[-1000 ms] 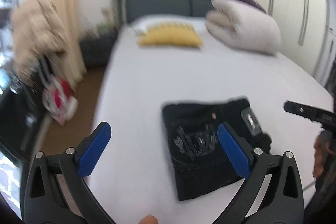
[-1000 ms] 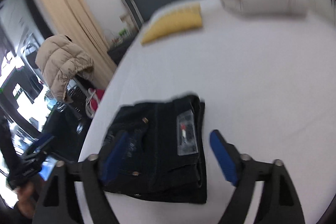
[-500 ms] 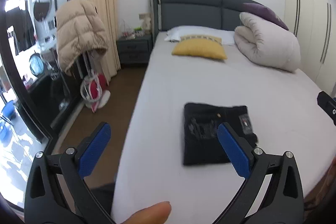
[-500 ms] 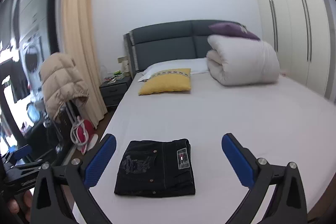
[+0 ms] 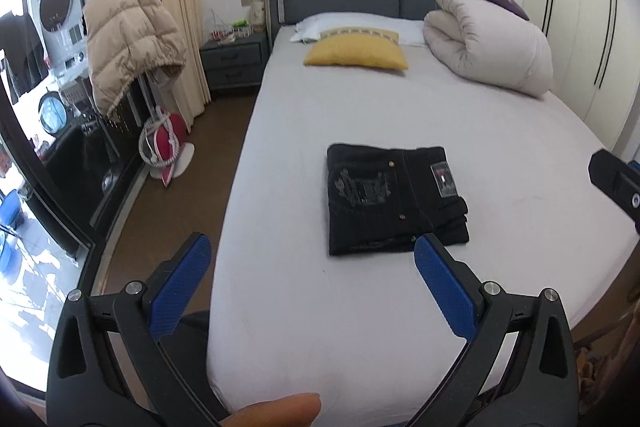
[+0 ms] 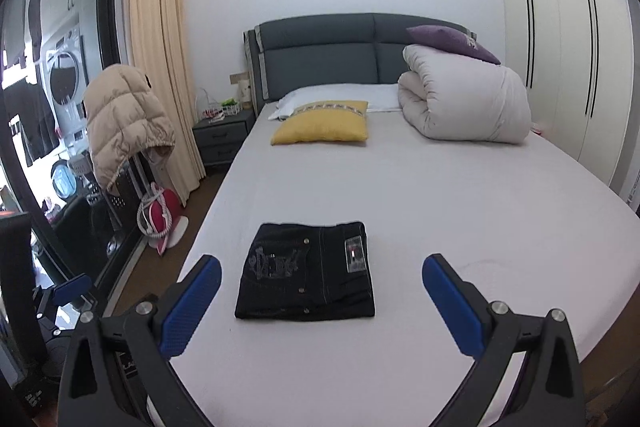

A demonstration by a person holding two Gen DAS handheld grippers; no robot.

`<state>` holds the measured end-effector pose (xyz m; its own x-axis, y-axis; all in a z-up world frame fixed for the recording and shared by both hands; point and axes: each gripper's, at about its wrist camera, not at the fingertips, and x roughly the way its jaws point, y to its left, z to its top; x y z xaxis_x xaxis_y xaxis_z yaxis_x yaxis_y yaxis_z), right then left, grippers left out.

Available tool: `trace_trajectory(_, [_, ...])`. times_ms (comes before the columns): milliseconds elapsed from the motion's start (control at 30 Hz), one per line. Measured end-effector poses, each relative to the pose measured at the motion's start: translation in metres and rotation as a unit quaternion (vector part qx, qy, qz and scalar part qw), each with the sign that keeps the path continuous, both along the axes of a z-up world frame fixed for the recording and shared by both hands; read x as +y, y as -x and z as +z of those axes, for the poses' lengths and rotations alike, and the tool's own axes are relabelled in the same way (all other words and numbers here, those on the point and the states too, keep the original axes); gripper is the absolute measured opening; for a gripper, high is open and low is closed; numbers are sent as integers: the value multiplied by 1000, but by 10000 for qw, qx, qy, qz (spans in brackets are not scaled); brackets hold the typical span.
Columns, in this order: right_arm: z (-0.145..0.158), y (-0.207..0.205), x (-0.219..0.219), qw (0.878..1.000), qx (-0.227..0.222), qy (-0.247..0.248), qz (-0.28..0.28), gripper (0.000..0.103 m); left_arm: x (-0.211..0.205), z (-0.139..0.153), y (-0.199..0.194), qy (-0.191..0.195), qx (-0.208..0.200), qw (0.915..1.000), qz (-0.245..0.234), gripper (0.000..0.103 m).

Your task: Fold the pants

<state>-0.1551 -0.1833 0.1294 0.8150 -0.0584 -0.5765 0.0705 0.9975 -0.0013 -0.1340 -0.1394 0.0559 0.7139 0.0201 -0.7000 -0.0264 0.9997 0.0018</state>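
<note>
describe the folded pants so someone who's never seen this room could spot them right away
Look at the large bed with the white sheet. Near its foot, left of centre, lies a flat dark bundle: the pants. They are the only black thing on it, far from the yellow pillow.

both wrist views look from the foot edge of the bed toward the headboard, angled down. left view sits nearer the bed's left edge. both share the folded pants mid-mattress.
</note>
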Motion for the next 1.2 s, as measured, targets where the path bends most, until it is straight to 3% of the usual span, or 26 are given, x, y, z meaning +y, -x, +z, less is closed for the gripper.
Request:
trace_trajectory(433, [-29, -7, -2, 9987, 506, -16, -96, 103, 1, -27, -28, -59, 178, 9998, 9, 103])
trace_trajectory(1200, [-38, -9, 1, 9976, 688, 23, -50, 103, 8, -42, -36, -17, 274, 9996, -6, 103])
